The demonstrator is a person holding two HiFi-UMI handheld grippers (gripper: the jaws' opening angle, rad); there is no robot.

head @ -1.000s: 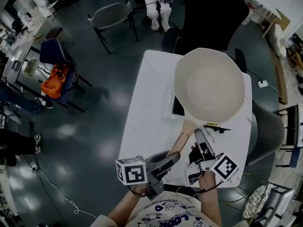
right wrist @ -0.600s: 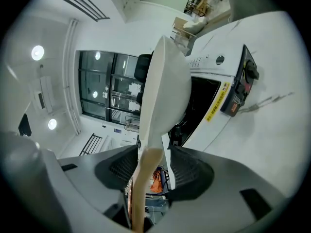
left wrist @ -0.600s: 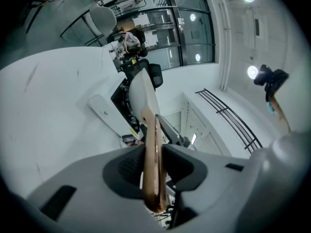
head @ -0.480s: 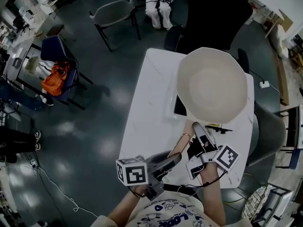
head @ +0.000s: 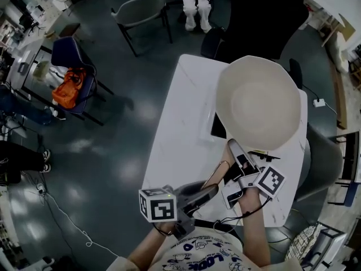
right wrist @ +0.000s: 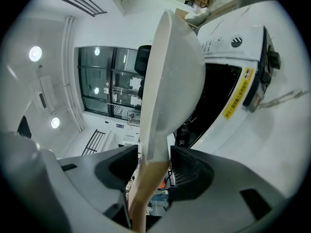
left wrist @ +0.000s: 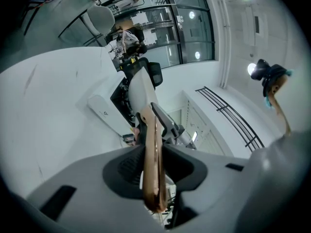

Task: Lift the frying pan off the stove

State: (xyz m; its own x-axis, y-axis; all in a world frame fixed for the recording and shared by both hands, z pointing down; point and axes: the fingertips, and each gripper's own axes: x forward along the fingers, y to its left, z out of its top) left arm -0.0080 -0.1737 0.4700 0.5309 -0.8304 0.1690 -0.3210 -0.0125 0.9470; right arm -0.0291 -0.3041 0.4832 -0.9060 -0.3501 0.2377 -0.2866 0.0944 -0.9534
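Table [head: 180,129] white, floor [head: 113,151] dark; left fingers [left wrist: 121,171] pinch pan handle [left wrist: 150,154], right fingers [right wrist: 114,171] just spread round it.

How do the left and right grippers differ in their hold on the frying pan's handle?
The left gripper is shut on the wooden handle; the right gripper is open, its jaws have just been opening, with the handle between them unpressed. The left sits at the handle's end, the right nearer the frying pan. Both line up on one handle.

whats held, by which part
Left hand-held gripper clamps the frying pan by its wooden handle end; right hand-held gripper, jaws just opened, only straddles the handle.
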